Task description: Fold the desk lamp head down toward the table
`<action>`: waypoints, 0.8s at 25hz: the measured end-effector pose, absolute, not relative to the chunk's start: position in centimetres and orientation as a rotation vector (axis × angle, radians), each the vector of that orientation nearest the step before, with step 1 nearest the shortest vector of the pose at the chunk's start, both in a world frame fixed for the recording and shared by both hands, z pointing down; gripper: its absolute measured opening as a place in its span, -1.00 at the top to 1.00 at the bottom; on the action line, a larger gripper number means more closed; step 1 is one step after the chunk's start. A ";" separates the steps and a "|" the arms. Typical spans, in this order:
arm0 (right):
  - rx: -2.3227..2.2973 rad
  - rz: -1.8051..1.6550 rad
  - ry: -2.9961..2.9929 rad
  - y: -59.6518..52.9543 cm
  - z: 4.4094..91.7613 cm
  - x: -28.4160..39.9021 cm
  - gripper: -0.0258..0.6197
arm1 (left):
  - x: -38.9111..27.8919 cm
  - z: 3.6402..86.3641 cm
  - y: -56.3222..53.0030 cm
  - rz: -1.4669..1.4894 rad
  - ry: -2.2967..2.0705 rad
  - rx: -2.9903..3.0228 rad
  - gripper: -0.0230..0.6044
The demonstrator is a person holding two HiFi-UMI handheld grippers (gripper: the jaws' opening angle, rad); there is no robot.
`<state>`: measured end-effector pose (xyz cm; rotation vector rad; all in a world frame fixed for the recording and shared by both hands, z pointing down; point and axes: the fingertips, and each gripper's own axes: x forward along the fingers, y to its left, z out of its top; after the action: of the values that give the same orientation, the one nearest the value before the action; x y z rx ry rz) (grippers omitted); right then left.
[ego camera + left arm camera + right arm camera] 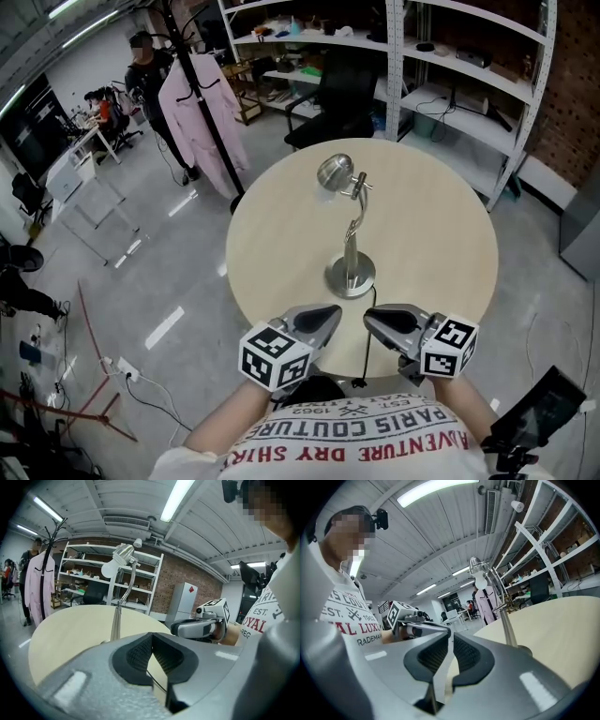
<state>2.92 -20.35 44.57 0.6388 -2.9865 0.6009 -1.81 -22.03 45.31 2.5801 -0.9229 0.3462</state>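
In the head view the desk lamp [352, 225] stands upright mid-table [281, 234], with bare top all round it and both grippers at the near edge. It looks like stiff, slippery metal on a weighty base, so take it at the lamp head [334, 172]. In the left gripper view the left gripper [151, 645] is pressed together and empty. In the right gripper view the right gripper [451, 644] is slightly spread with nothing between.

light: bright, even, ceiling tubes [177, 498] | shadows: soft | gripper views: fisheye, dark corners
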 end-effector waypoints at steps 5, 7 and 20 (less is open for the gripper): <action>0.697 0.570 -2.967 -22.4 45.6 3.0 0.74 | -2.8 46.0 -23.2 0.346 -0.935 2.547 0.92; 0.717 0.525 -2.956 -23.2 46.2 2.3 0.71 | -3.6 45.9 -23.6 0.340 -0.944 2.555 0.92; 0.918 0.408 -2.828 -32.0 50.8 1.9 0.36 | -4.8 47.1 -29.5 0.335 -0.954 2.574 0.92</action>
<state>1.89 -32.02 50.84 0.9182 -2.8285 0.4078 -4.78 -29.51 47.11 2.5739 -0.9539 0.3350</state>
